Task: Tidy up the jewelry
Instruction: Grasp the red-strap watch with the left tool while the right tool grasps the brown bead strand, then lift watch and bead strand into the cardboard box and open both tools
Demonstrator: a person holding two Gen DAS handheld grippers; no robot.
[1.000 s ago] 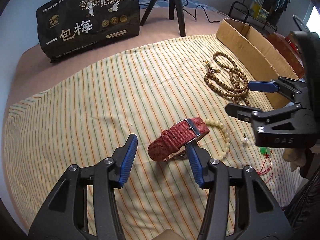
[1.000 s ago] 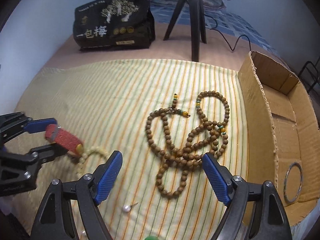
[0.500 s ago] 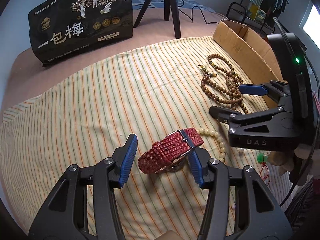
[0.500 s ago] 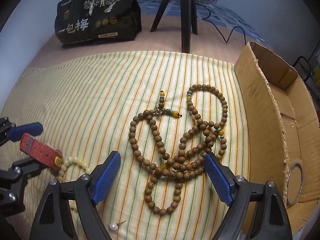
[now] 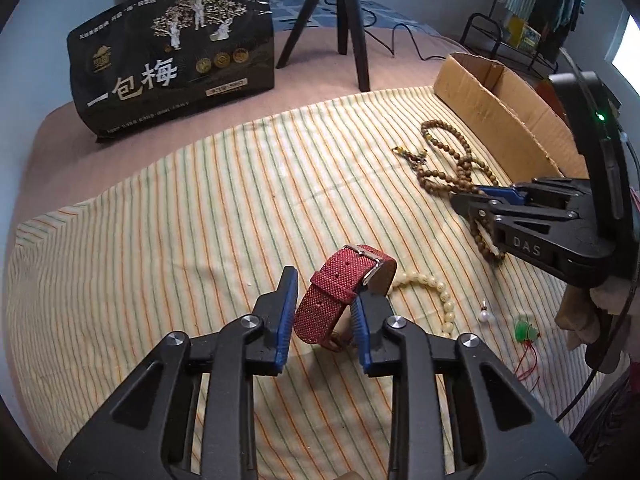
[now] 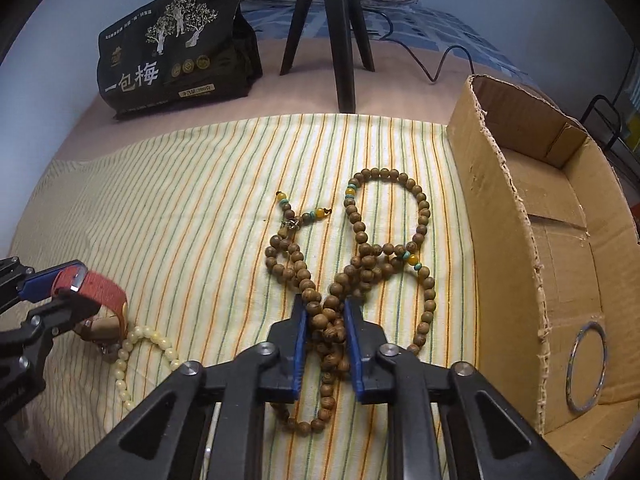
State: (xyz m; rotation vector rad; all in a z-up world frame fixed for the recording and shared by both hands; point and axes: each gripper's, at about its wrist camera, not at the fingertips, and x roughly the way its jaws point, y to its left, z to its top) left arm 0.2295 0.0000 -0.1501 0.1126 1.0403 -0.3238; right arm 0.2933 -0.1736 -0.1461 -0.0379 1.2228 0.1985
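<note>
My left gripper (image 5: 322, 316) is shut on the red fabric watch strap (image 5: 340, 284), which stands tilted up between its blue pads; it also shows in the right wrist view (image 6: 94, 286). My right gripper (image 6: 326, 320) is shut on a bunch of the brown wooden bead necklace (image 6: 360, 256), whose loops still lie on the striped cloth (image 6: 180, 208). From the left wrist view the right gripper (image 5: 480, 196) sits over the necklace (image 5: 448, 160). A cream bead bracelet (image 5: 432, 292) lies beside the watch.
A cardboard box (image 6: 504, 200) stands at the right with a silver bangle (image 6: 586, 366) inside. A pearl earring (image 5: 485, 314) and a green pendant on red cord (image 5: 526, 332) lie near the front edge. A black bag (image 5: 172, 56) and a tripod (image 5: 344, 12) stand behind.
Both grippers have closed: the left on the red watch strap, lifting it upright, the right on the wooden beads after moving forward over them.
</note>
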